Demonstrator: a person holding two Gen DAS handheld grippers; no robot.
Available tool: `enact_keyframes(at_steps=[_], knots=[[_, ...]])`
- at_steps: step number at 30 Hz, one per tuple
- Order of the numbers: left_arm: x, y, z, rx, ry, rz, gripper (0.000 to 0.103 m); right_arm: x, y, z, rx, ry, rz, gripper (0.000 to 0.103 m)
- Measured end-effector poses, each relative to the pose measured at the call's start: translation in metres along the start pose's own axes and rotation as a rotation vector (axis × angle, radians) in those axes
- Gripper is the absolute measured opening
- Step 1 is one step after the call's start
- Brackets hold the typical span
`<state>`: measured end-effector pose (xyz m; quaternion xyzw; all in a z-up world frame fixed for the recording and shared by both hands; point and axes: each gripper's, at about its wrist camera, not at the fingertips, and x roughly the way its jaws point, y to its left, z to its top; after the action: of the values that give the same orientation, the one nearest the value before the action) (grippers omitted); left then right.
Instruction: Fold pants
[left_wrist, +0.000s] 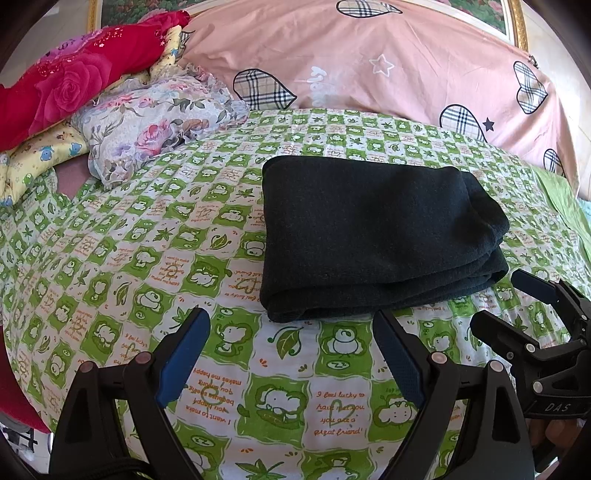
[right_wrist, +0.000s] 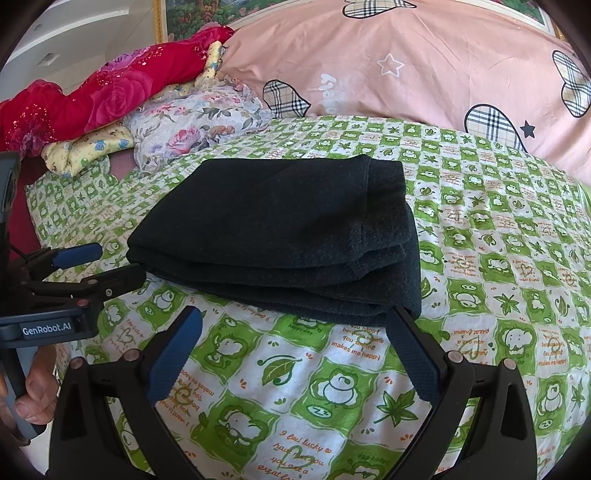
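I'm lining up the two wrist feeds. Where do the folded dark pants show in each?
Left wrist: pants right of centre, beyond the open left gripper.
Right wrist: pants centre, slightly left, just past the open right gripper.
Shared landmark: floral pillow, up left of the pants in both.

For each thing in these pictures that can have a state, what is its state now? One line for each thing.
Dark green knit pants: folded into a compact stack of layers, lying flat on the sheet, held by nothing.
Left tongs: open, empty, just short of the pants.
Right tongs: open, empty; one fingertip at the pants' near edge.
Green frog-print bed sheet: spread out, lightly wrinkled.
Pink quilt with plaid hearts: bunched behind the pants.
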<state>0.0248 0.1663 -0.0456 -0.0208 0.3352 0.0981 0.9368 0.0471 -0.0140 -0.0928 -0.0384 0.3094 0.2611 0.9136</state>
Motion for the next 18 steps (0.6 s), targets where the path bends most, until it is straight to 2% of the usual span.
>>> enact_keyframes(at_steps=[18], knots=[[-0.0038, -0.0020, -0.0003, 0.008, -0.012, 0.008, 0.090, -0.0019, -0.0002, 0.0015, 0.001, -0.005, 0.002, 0.100]])
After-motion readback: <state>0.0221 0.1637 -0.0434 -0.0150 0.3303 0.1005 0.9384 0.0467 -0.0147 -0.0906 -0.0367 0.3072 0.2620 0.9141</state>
